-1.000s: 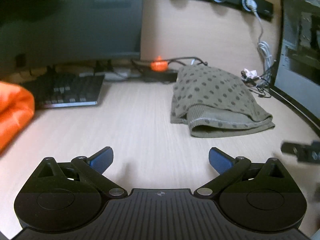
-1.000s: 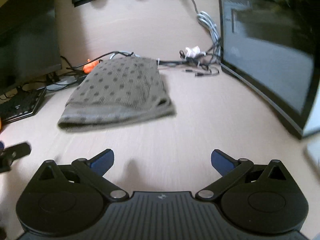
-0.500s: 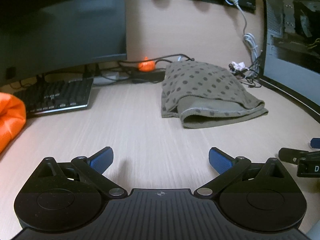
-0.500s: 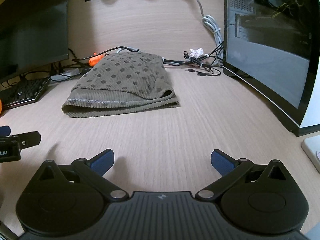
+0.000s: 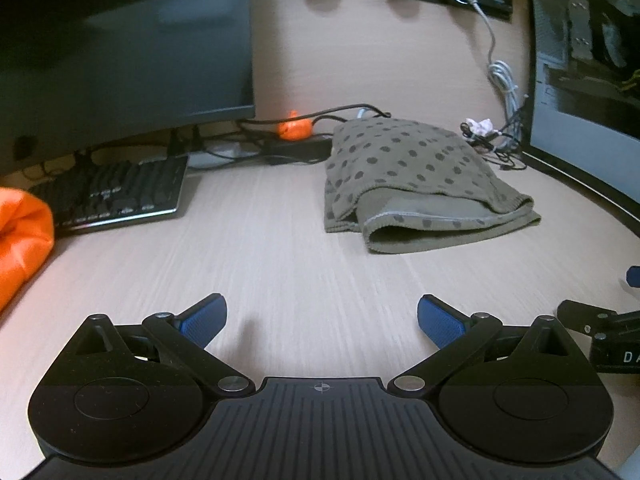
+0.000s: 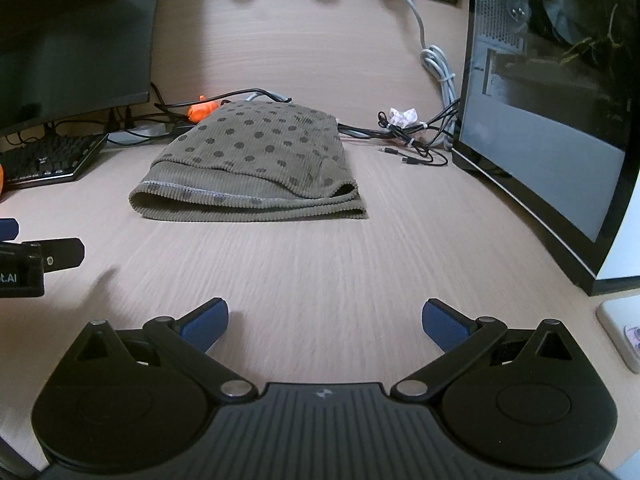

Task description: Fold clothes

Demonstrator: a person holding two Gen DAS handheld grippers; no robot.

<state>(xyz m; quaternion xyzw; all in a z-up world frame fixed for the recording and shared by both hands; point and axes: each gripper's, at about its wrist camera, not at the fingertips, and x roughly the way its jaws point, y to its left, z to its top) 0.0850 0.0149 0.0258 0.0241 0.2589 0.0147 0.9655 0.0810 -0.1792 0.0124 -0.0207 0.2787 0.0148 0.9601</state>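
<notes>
Both tools idle over bare desk, nothing gripped. Left gripper (image 5: pixel 320 318): jaws spread wide, blue pads (image 5: pixel 202 320) empty, only wood-grain desktop (image 5: pixel 280 264) between them. Right gripper (image 6: pixel 325 320): same, jaws wide apart and holding nothing. Task item is an olive-brown ribbed garment with dark polka dots (image 6: pixel 256 168), lying on the desk ahead of both tools, well apart from either set of fingertips; it sits ahead and to the right of the left tool (image 5: pixel 416 184), ahead and slightly left of the right one. Garment appears folded into a compact stack: several layers show along the near edge, with a stitched hem running across. One layer at the near-left corner gapes open in the left view, so the bundle is not fully flat. Judgement: folding of this piece is largely done; remaining work may be only a tidy-up or press. An orange fabric item (image 5: pixel 20 244) sits far left of the left tool; cannot tell whether it is clothing to fold.
</notes>
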